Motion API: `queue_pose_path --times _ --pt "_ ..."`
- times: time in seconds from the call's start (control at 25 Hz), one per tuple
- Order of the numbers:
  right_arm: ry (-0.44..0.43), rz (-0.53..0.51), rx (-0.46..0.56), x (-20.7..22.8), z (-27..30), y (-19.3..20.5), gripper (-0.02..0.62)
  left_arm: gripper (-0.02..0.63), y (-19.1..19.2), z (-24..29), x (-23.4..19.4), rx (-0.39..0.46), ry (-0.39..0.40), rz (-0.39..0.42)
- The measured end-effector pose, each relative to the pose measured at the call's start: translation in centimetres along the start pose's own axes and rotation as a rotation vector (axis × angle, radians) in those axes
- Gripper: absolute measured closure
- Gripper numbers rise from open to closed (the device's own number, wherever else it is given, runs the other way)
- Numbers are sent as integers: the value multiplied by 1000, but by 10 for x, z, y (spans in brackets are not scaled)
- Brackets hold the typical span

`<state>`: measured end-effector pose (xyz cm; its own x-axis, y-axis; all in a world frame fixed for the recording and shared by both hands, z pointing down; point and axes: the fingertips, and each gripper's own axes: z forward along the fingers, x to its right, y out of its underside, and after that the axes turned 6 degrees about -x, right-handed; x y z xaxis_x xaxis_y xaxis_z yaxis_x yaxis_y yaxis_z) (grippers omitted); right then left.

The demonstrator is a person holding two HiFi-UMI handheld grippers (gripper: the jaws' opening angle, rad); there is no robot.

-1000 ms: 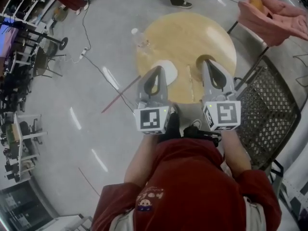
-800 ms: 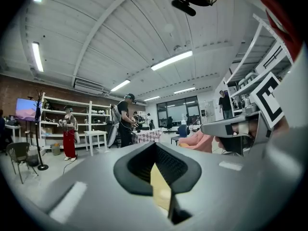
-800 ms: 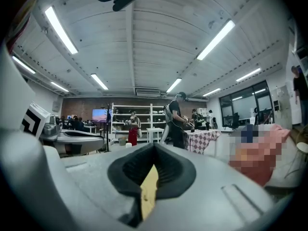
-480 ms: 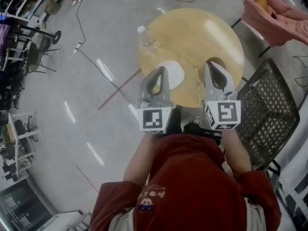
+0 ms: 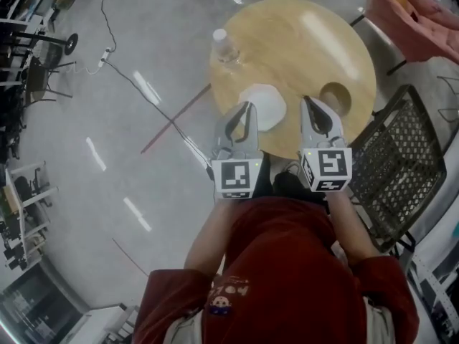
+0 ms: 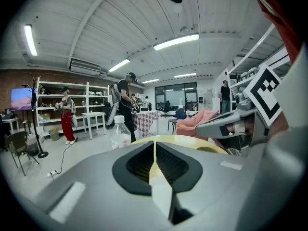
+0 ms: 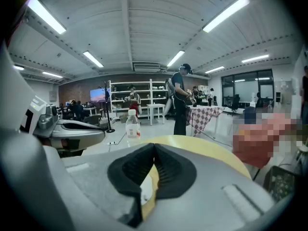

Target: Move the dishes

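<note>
A round wooden table (image 5: 301, 41) bears a white plate (image 5: 267, 99) near its front edge and a tan bowl (image 5: 335, 97) to the right of the plate. My left gripper (image 5: 249, 104) points at the plate's left rim from just short of it. Its jaws have just been opening and show only a thin slit (image 6: 155, 142) with nothing in it. My right gripper (image 5: 307, 99) sits between plate and bowl, shut and empty (image 7: 154, 145). Both gripper views look low across the tabletop (image 7: 207, 150).
A clear plastic bottle (image 5: 224, 45) stands at the table's far left edge, also in the left gripper view (image 6: 120, 131). A black mesh chair (image 5: 391, 167) stands at the right, a pink cloth (image 5: 419, 20) lies beyond it. People stand by shelves in the background.
Both grippers have come down and drawn back toward the table's near edge. Their tips now lie beside the plate instead of further over the tabletop.
</note>
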<state>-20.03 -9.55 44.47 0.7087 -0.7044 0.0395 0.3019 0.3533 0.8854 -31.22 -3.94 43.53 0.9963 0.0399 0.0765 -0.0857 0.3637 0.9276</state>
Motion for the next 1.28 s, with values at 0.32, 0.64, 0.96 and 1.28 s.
queue_pose_path --times 0.32,0.64,0.96,1.28 --pt "-1 46 -153 -11 27 42 540 512 44 18 -6 -140 20 -28" --pt "1 97 -271 -27 47 85 483 425 91 27 -14 -270 46 -50" --pt "8 139 -366 -29 74 120 433 402 136 42 -21 -376 71 -73" --pt "20 177 -457 -35 84 153 407 379 169 53 -24 -466 107 -98"
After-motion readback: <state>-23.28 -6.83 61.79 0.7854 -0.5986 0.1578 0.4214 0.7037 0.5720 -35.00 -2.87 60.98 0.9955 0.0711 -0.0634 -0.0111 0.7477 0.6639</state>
